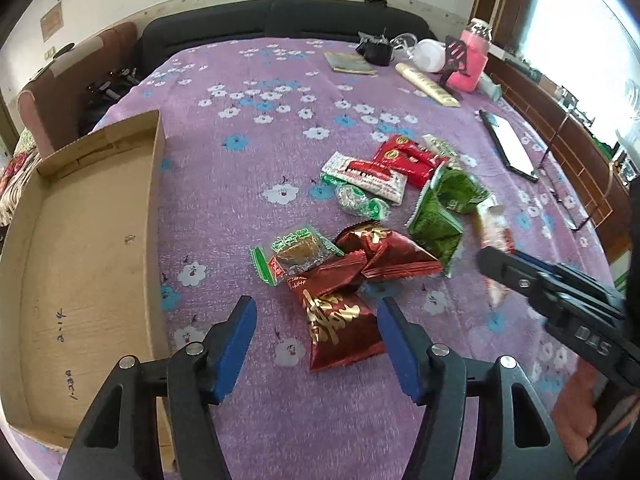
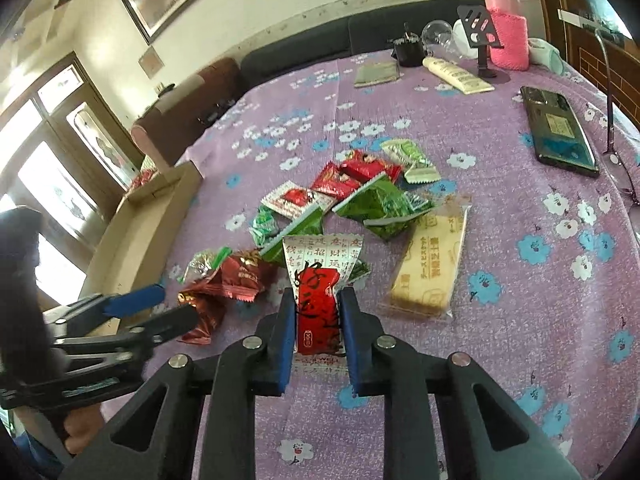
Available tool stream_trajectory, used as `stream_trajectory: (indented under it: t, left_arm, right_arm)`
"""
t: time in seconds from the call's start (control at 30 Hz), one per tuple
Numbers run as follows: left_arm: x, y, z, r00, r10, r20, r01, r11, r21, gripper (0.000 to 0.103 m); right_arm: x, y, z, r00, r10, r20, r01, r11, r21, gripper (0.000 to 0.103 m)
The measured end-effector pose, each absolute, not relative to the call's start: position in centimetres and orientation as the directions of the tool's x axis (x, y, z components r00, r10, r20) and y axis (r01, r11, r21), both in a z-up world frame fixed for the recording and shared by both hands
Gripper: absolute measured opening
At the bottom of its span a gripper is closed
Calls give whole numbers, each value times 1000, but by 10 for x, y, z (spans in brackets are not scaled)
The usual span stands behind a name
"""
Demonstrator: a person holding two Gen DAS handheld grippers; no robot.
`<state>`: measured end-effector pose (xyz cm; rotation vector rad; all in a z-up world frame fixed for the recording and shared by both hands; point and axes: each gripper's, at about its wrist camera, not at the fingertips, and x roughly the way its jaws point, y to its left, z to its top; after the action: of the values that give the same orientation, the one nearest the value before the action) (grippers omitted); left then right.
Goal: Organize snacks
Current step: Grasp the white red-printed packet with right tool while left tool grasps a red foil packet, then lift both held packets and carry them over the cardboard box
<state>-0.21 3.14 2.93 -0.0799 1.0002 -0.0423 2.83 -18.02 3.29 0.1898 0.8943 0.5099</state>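
Purple flowered cloth covers bench point(image 1: 248, 80); sofa behind. Cardboard box point(image 1: 80, 240) at left holds nothing visible; snack pile point(image 1: 380, 200) loose mid-bench, so sorting barely begun. Right tool point(image 2: 316, 312) clenched on red-and-white packet point(image 2: 320, 300), Chinese script unreadable. Left tool point(image 1: 316, 328) parted astride dark red gold-lettered packet point(image 1: 336, 328), pads not pressing. Biscuit pack point(image 2: 432, 264) beside pile.

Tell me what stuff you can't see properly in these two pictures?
- Cardboard box: left wrist view, near end cut off by the picture edge and left claw.
- Red-and-white snack: right wrist view, sides covered by right claw; blurred in the left view.
- Phone: label too small to read.
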Motion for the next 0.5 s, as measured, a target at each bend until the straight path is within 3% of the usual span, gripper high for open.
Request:
stream_trajectory:
  t: [0.17,0.33,0.4,0.5]
  left_arm:
    - [4,23,18,526,-63,-848,12,998,-67,66]
    - [4,23,12,532,-60,-844,13,998,-63,48]
    - [2,26,13,537,-75,-840,14,997,-81,34]
    - [-2,28,14,546,-73,-834,14,997,-78,30]
  right_arm:
    - [26,-181,36,529,506,-681,-355,861,365,20]
    - [25,-181,37,534,507,-677,-358,861,362,20]
    - [26,-181,37,535,505,-677,-358,862,359,21]
    - [26,-180,37,536,502,-679,-358,864,356,20]
